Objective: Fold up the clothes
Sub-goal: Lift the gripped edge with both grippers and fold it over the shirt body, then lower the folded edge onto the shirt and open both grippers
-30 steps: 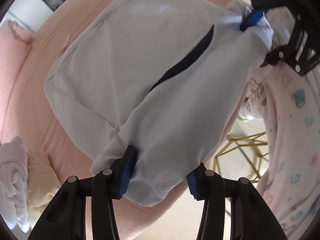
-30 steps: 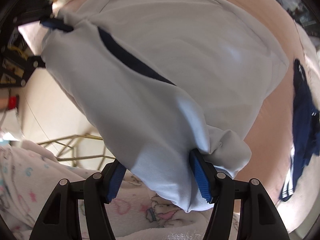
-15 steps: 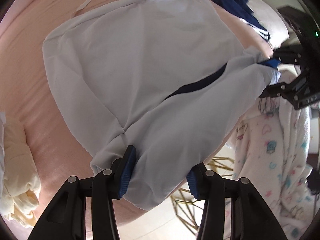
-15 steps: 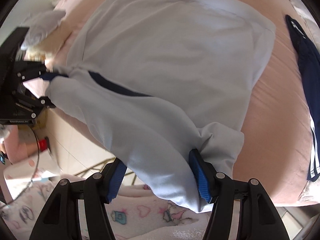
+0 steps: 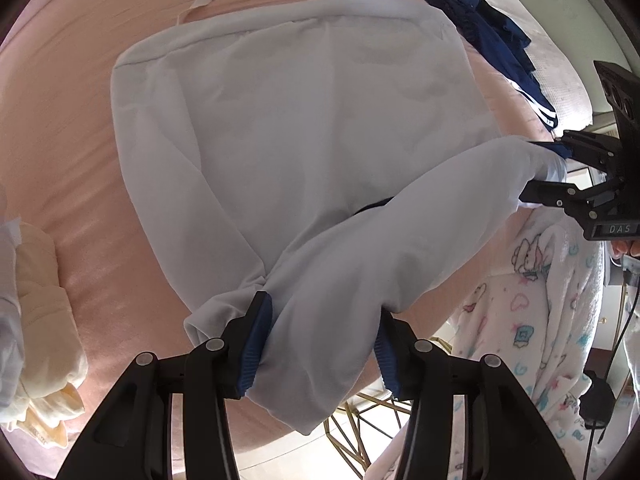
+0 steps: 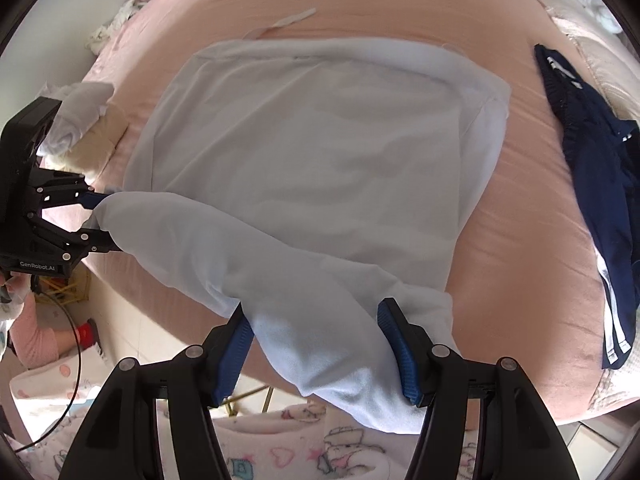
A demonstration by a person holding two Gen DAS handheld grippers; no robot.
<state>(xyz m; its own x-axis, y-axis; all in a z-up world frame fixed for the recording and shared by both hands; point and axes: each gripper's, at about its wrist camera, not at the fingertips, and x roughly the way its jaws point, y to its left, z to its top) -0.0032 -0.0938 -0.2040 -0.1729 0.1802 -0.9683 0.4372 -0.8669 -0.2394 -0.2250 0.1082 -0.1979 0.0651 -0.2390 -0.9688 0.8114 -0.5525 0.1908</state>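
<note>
Left tool (image 5: 320,344) jaws easing open, pale-blue garment (image 5: 304,128) bunched between its pads. Right tool (image 6: 316,344) clamped on the opposite end. Garment's near edge lifted, rest spread on the pink bed (image 6: 520,240). Navy shorts (image 6: 600,184) at bed's right edge, cream clothes (image 5: 44,304) left.

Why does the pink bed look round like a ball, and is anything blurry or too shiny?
Left wrist view: the fisheye lens bends the pink bedsheet into a dome, with dark corners; the pale blue-white garment is sharp, softly lit, without glare. Right wrist view: same bulge; the navy white-striped garment stretches along the curved edge, and the sheet shines slightly.
</note>
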